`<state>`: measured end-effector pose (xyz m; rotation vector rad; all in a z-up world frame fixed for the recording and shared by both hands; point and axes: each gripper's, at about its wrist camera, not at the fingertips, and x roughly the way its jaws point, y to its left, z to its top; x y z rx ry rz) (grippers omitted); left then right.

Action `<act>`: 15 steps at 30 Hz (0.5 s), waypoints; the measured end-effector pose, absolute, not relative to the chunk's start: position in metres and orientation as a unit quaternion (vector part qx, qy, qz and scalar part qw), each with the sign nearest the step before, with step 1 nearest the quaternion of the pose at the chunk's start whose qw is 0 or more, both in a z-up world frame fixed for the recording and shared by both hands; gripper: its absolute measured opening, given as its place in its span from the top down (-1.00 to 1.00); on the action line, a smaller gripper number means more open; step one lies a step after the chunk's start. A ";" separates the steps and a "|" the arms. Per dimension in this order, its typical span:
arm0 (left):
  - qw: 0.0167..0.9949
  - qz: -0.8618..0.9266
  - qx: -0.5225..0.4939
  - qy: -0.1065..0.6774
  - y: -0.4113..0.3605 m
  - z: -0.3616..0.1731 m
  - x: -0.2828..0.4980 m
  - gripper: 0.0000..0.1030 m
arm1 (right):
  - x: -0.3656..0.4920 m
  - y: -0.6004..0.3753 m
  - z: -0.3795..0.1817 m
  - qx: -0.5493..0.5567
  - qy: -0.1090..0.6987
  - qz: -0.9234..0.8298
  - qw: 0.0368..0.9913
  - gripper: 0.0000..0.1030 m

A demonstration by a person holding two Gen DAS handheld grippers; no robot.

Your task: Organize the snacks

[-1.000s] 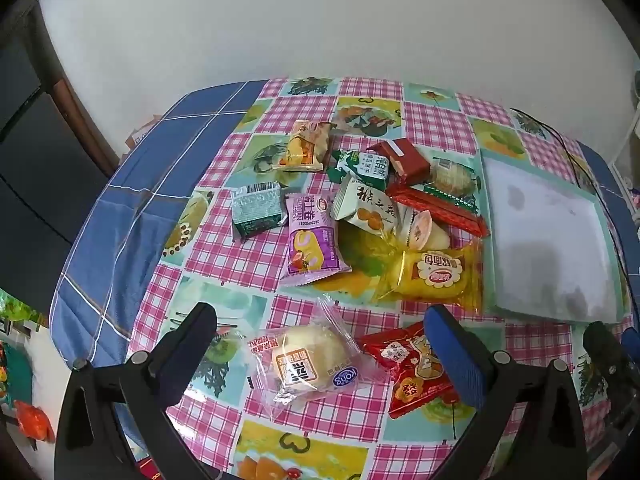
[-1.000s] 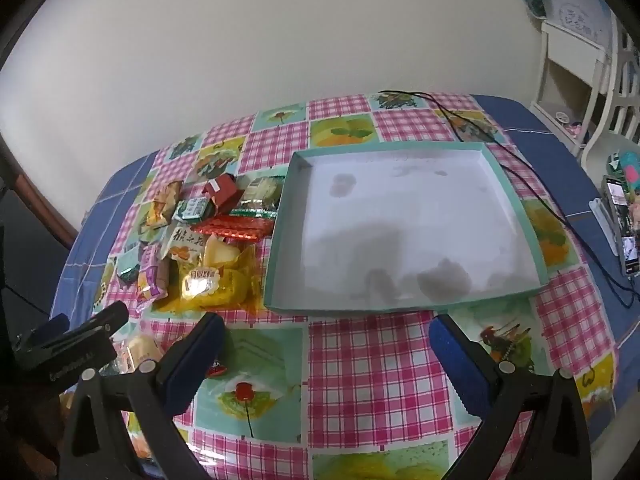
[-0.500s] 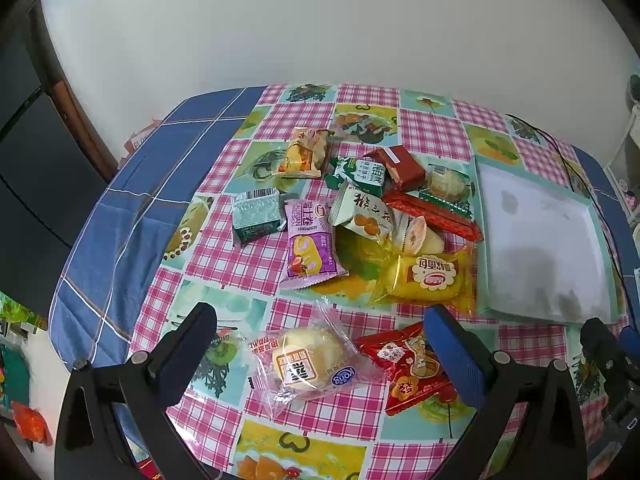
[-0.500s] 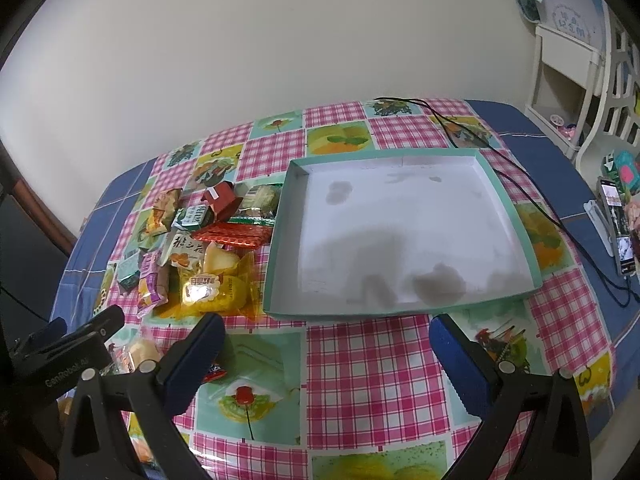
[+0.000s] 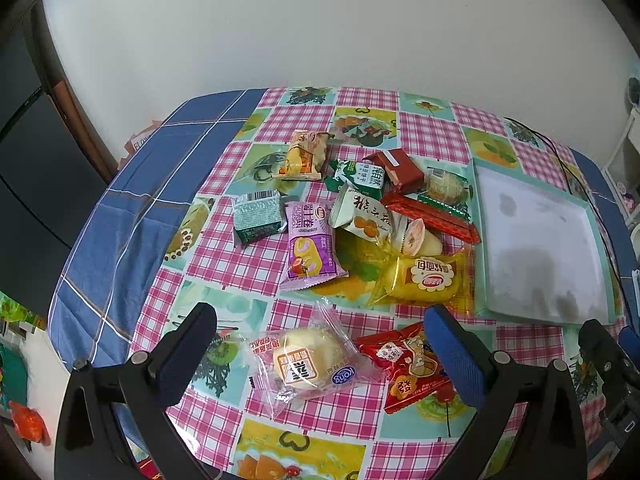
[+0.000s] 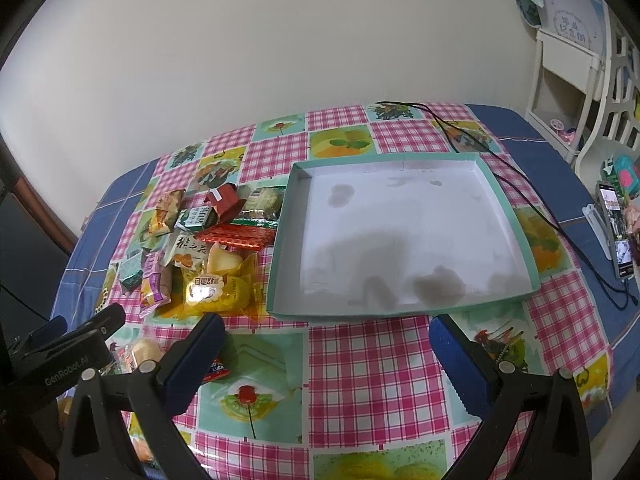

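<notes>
The left gripper (image 5: 320, 340) hangs wide open w/ nothing held, and the bun packet (image 5: 306, 360) lies on the table straight ahead, right between its fingers; its long axis runs roughly left-right across the gap, tilted a bit. Just beside it on the right sits a red snack packet (image 5: 408, 364), partly under the right finger, so a close here might catch both. The right gripper (image 6: 326, 354) is also wide open and empty, over bare tablecloth (image 6: 360, 360) in front of the tray (image 6: 516, 216), which holds nothing. Tray lies to the right of the snack pile (image 5: 360, 216), near edge touching the yellow packet (image 5: 424, 280). Left is nearer the snacks, right nearer the tray, so prob. left picks first. Materials: bun packet is clear crinkly film w/ a soft round bun inside, likely slippery and squashy; red and yellow ones are glossy foil/film, flat pillow shapes; tray looks like thin card, shallow, teal rim, white stained floor. Cloth is smooth checked vinyl.
</notes>
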<state>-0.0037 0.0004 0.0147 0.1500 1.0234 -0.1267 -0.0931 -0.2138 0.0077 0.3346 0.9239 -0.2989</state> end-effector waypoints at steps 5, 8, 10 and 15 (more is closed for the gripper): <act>0.869 -0.063 0.067 0.486 0.001 0.015 -0.005 -1.00 | -0.093 -0.213 0.007 0.160 0.442 -0.143 0.871 -1.00; 0.869 -0.063 0.066 0.487 0.001 0.016 -0.005 -1.00 | -0.093 -0.213 0.007 0.160 0.442 -0.143 0.871 -1.00; 0.867 -0.060 0.071 0.489 0.000 0.016 -0.005 -1.00 | -0.093 -0.213 0.007 0.160 0.443 -0.142 0.871 -1.00; 0.850 -0.041 0.096 0.516 0.001 0.010 -0.001 -1.00 | -0.090 -0.210 0.004 0.160 0.445 -0.128 0.872 -1.00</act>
